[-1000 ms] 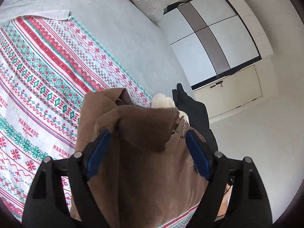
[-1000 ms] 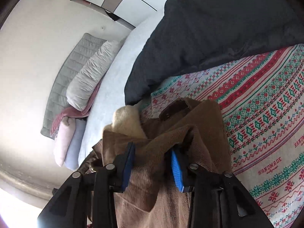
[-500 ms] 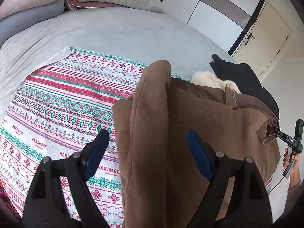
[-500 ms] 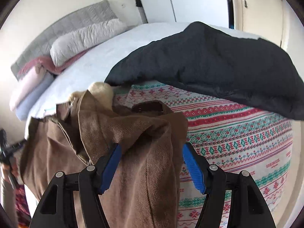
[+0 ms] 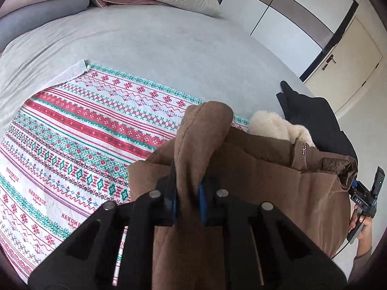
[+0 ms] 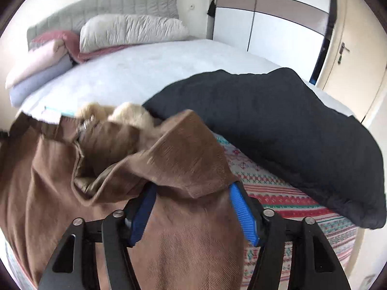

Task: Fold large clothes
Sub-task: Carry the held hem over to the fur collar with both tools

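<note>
The brown jacket (image 5: 254, 193) lay heaped at the near edge of the bed (image 5: 169, 46), on a woven blanket (image 5: 72, 140) banded in red, green and white snowflake patterns. Its cloth was a matte, finely ribbed twill, with a cream fleece lining (image 5: 273, 125) bulging out at the collar and a metal zipper along one edge. The left tool (image 5: 187, 199) had just closed its jaws and pinched a thick rolled ridge of the brown fabric between its blue ribbed pads (image 5: 202, 200). The right tool (image 6: 193, 213) had also just been narrowing its jaws; a wide fold of the jacket filled the gap and touched both blue pads (image 6: 241, 215), so it gripped the cloth loosely bunched. Only the left wrist view showed the person's right hand (image 5: 360, 227) on its black handle at the frame's edge, and the blanket's hemmed far corner. Only the right wrist view, somewhat blurred, showed the full bulk of a puffy dark garment (image 6: 290, 135) lying just beside the jacket, plus the padded grey headboard (image 6: 108, 7) and stacked pillows (image 6: 130, 31) behind it.
</note>
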`<state>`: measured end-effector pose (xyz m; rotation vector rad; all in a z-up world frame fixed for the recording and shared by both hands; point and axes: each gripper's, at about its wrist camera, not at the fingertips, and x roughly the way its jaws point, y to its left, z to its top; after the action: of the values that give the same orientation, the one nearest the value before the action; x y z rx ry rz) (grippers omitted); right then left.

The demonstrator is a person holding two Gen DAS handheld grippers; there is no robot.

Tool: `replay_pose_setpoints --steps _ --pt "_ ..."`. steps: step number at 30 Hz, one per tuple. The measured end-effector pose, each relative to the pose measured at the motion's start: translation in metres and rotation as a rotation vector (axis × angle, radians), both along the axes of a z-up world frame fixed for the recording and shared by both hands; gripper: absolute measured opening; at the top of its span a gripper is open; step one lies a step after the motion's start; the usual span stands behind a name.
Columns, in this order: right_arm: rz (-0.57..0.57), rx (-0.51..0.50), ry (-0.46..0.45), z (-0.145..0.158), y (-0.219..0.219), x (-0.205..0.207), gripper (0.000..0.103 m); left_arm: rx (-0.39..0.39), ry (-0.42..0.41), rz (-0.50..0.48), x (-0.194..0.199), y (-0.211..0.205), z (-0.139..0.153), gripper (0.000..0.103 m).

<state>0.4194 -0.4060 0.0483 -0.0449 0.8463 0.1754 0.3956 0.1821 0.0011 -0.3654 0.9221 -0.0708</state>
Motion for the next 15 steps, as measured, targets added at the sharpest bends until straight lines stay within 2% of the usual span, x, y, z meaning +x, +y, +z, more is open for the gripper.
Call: replay_pose_setpoints --steps 1,2,3,6,9,11,12,13,15 --pt "-0.027 0.085 -0.001 0.005 -0.008 0.007 0.005 -0.012 -0.028 0.005 -0.002 0.002 0.007 0.012" --pt "-0.076 0.144 0.002 0.007 -0.018 0.013 0.0 -0.021 -0.054 0.008 -0.005 0.004 0.013 0.011" --pt "-0.131 0.175 -0.006 0.01 -0.023 0.017 0.001 -0.021 -0.079 0.014 -0.007 0.005 0.019 0.01" --pt "-0.245 0.182 -0.038 0.019 -0.042 0.024 0.0 -0.02 -0.147 0.018 -0.013 0.004 0.036 0.01" --pt "-0.235 0.257 -0.042 0.03 -0.059 0.021 0.003 -0.008 -0.156 0.01 -0.01 -0.001 0.042 0.01" --pt "-0.187 0.311 0.018 0.029 -0.065 0.021 0.016 0.037 -0.119 0.004 -0.002 -0.005 0.034 0.01" --pt "-0.17 0.322 0.045 0.026 -0.062 0.022 0.036 0.051 -0.102 0.004 0.001 -0.005 0.028 0.01" --pt "-0.157 0.321 0.062 0.023 -0.061 0.021 0.064 0.053 -0.09 0.009 0.003 -0.005 0.022 0.01" --pt "-0.128 0.307 0.075 0.013 -0.054 0.02 0.08 0.028 -0.078 0.029 0.003 0.0 0.011 0.011"
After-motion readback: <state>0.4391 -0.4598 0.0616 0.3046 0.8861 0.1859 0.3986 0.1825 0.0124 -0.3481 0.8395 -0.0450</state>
